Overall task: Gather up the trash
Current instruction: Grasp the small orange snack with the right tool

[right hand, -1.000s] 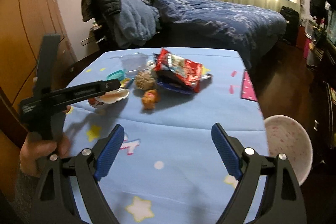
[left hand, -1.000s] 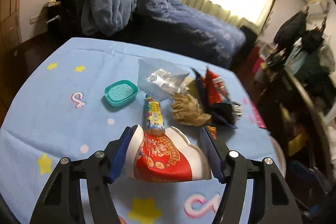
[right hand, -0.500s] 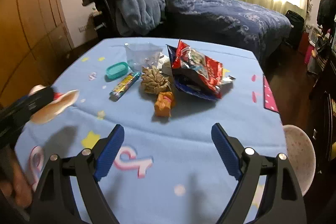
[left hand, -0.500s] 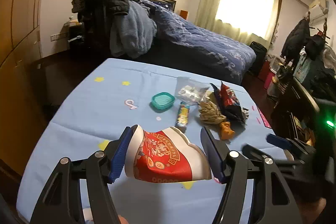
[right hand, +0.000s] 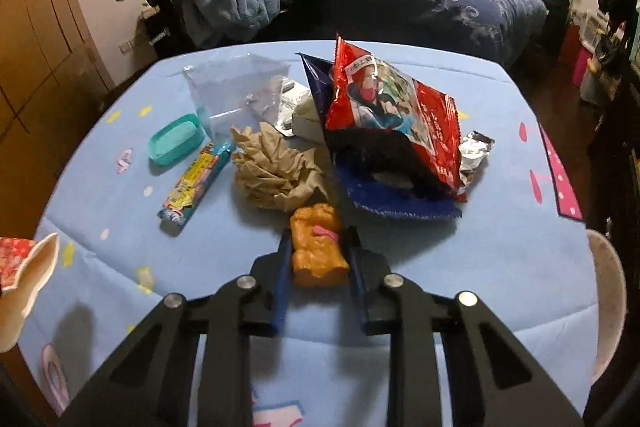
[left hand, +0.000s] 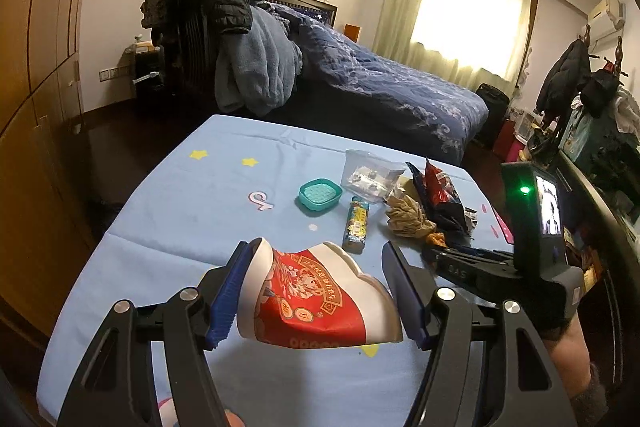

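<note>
Two grippers busy: left gripper (left hand: 320, 297) clamps one red-and-white paper cup (left hand: 316, 307) above table (left hand: 180, 211); right gripper (right hand: 319, 259) pinches one orange wrapper (right hand: 318, 247) on it; one candy tube (right hand: 196, 183), two snack bags (right hand: 392, 123) beyond.

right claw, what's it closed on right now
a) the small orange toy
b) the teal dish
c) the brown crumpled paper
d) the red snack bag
a, in the right wrist view the right claw has both fingers pressed against the sides of the small orange toy, while the brown crumpled paper, the red snack bag and the teal dish lie farther back on the table, clear of the fingers.
</note>
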`<control>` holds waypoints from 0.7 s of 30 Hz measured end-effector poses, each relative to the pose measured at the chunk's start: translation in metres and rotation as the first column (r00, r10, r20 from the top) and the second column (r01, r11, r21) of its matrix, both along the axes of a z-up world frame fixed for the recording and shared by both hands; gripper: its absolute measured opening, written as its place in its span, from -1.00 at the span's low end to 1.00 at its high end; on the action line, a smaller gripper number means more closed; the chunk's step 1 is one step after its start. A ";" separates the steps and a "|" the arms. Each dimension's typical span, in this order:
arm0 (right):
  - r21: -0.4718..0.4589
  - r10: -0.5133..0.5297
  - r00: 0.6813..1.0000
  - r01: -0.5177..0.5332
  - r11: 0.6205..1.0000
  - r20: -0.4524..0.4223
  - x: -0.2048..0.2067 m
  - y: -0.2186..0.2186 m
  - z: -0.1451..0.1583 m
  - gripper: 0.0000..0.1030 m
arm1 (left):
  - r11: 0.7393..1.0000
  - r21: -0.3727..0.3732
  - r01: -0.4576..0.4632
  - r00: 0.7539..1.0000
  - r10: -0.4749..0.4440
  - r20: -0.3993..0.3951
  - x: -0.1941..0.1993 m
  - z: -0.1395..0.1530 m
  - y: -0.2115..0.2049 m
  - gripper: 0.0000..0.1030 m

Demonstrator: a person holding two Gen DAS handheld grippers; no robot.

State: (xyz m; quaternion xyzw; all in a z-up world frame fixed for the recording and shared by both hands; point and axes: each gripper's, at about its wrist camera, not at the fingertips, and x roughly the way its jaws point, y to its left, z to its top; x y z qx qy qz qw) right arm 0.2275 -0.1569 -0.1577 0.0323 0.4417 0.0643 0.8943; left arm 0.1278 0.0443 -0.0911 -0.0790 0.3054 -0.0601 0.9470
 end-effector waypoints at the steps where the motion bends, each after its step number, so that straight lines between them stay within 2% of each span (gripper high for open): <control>1: 0.003 -0.003 1.000 0.003 1.000 0.002 -0.004 -0.003 0.001 -0.49 | 1.000 0.001 -0.002 1.000 0.002 0.003 0.000 0.001 0.000 0.29; 10: 0.084 -0.008 1.000 0.008 0.996 0.001 -0.047 -0.023 0.006 -0.49 | 0.997 0.053 -0.056 0.998 0.055 0.018 -0.008 0.004 -0.003 0.29; 13: 0.103 -0.010 1.000 0.009 0.995 0.012 -0.061 -0.029 0.011 -0.49 | 0.995 0.078 -0.069 0.998 0.070 -0.008 -0.008 0.001 -0.004 0.29; 15: 0.108 -0.011 1.000 0.008 0.994 0.025 -0.070 -0.032 0.016 -0.49 | 0.996 0.074 -0.044 0.998 0.047 -0.042 -0.007 -0.003 -0.006 0.31; 17: 0.123 -0.009 0.999 0.004 0.992 0.037 -0.076 -0.034 0.020 -0.49 | 0.995 0.088 -0.050 0.996 0.056 -0.072 -0.010 -0.011 -0.009 0.67; 19: 0.134 -0.003 0.999 -0.003 0.991 0.049 -0.080 -0.035 0.024 -0.49 | 0.991 0.120 -0.065 0.994 0.075 -0.083 -0.012 -0.018 -0.012 0.82; 21: 0.140 0.004 0.998 -0.012 0.990 0.057 -0.084 -0.036 0.027 -0.49 | 0.983 0.166 -0.076 0.990 0.094 -0.102 -0.010 -0.025 -0.017 0.87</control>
